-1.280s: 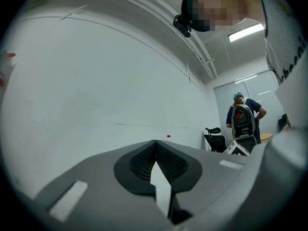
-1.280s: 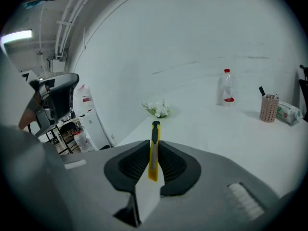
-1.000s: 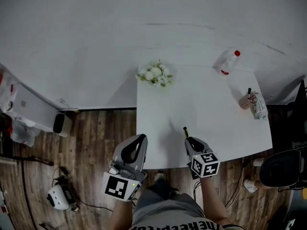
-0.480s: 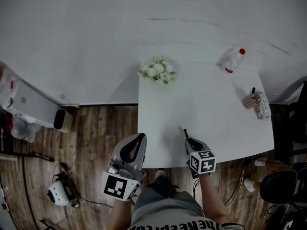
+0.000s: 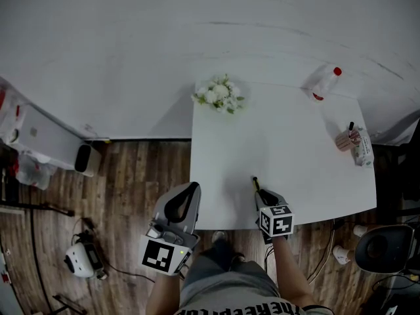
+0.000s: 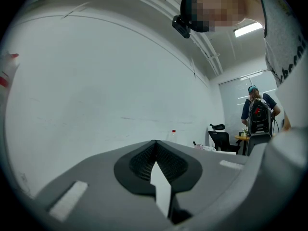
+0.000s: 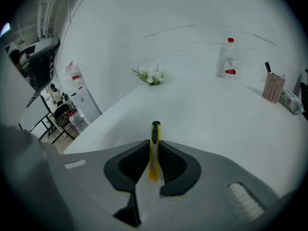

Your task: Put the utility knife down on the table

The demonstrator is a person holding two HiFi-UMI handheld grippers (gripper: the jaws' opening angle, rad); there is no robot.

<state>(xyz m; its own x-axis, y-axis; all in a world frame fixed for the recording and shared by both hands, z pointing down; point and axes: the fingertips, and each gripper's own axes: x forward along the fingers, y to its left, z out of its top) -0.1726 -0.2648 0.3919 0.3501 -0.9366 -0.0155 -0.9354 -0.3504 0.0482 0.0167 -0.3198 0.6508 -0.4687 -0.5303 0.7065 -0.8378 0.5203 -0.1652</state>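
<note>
**The knife could fall off the edge**

The left gripper (image 5: 191, 189) hangs over the wooden floor (image 5: 131, 176), just left of the tabletop (image 5: 289, 149). Its fingers are pressed together with nothing in them.

The right gripper (image 5: 262, 193) has its fingers pinching the yellow utility knife (image 7: 154, 150). The knife pokes out past the fingertips, over the near edge of the white tabletop. I cannot tell if it touches yet.

That edge is the worry. If the fingers let go here, the knife might tip back and drop to the floor. Letting go from high up could make it bounce.

The flowers (image 5: 220, 96), the bottle (image 5: 326, 83) and the pen cup (image 5: 346, 139) sit well apart, so they look safe.
</note>
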